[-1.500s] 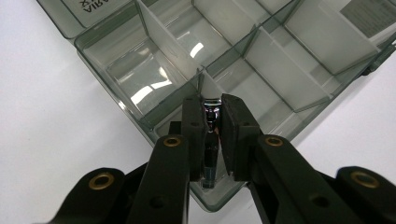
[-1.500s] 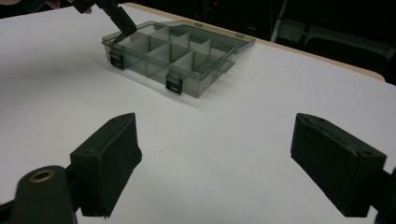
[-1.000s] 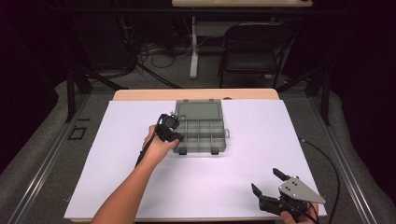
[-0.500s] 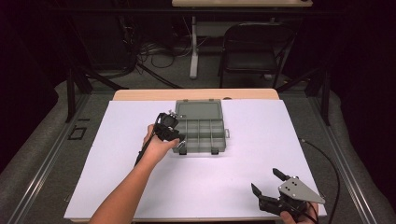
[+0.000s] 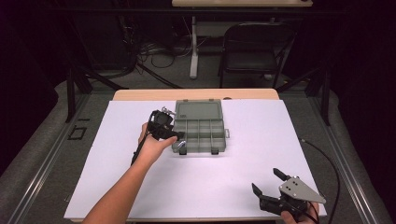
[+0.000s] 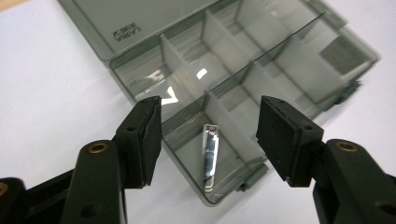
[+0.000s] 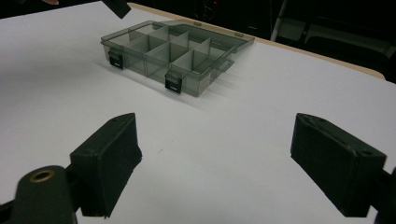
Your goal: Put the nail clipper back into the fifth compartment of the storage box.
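Hovering over the smoky translucent plastic compartment box point(image 6: 243, 70), the left gripper point(image 6: 208, 135) has just been opening its jaws, nothing between them; a small shiny metal clip point(image 6: 209, 156) lies in the corner compartment below. The right gripper point(image 5: 275, 183) rests with jaws wide apart and empty on the white counter point(image 5: 280, 135). A careless withdrawal could clip the box wall and shift it.

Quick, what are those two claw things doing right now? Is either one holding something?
Left gripper: jaws just opened, holding nothing; a small metal clip lies in the box below.
Right gripper: open, empty.
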`<state>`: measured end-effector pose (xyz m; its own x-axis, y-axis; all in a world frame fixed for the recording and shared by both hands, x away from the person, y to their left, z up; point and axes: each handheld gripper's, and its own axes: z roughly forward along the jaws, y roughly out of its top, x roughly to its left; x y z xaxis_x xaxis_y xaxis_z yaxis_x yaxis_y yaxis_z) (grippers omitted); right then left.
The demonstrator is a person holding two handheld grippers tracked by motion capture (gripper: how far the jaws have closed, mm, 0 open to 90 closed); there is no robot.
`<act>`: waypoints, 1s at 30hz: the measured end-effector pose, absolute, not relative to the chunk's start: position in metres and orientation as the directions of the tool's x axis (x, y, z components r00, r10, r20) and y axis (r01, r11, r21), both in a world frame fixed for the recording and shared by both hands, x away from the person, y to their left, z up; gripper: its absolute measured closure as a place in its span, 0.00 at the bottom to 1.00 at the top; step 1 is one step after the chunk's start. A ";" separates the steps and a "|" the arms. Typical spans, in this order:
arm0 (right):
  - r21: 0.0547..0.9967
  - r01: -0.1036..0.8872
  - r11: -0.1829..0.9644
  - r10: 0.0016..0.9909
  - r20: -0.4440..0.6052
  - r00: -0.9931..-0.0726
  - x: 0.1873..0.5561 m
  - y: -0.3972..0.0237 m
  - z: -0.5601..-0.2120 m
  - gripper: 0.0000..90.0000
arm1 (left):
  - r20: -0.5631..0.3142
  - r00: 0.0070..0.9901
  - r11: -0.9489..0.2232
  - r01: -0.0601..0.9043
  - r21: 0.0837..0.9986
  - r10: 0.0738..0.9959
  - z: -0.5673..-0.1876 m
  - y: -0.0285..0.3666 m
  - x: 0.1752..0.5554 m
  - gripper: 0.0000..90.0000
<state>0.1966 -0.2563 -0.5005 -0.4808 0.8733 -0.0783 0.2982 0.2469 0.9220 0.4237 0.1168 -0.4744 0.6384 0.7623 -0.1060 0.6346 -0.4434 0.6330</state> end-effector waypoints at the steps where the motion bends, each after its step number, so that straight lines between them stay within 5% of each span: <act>1: 0.921 0.301 0.247 0.873 -0.077 -0.481 0.197 -0.256 -0.501 0.16 | -0.112 0.648 -0.444 0.627 0.640 0.753 -0.473 0.118 0.422 0.46; 9: 0.922 0.300 0.247 0.875 -0.078 -0.479 0.198 -0.256 -0.502 0.16 | -0.144 0.679 -0.424 0.595 0.683 0.719 -0.464 0.126 0.415 0.45; 19: 0.920 0.307 0.243 0.877 -0.073 -0.475 0.197 -0.257 -0.501 0.16 | -0.160 0.702 -0.392 0.554 0.734 0.694 -0.453 0.133 0.397 0.21; 30: 0.924 0.300 0.237 0.882 -0.075 -0.465 0.197 -0.255 -0.501 0.15 | -0.217 0.729 -0.330 0.527 0.783 0.649 -0.445 0.150 0.371 0.10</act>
<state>0.1967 -0.2551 -0.5006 -0.4650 0.8821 -0.0752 0.3005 0.2372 0.9238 0.3708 0.1505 -0.4446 0.7295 0.6486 -0.2172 0.5266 -0.3300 0.7834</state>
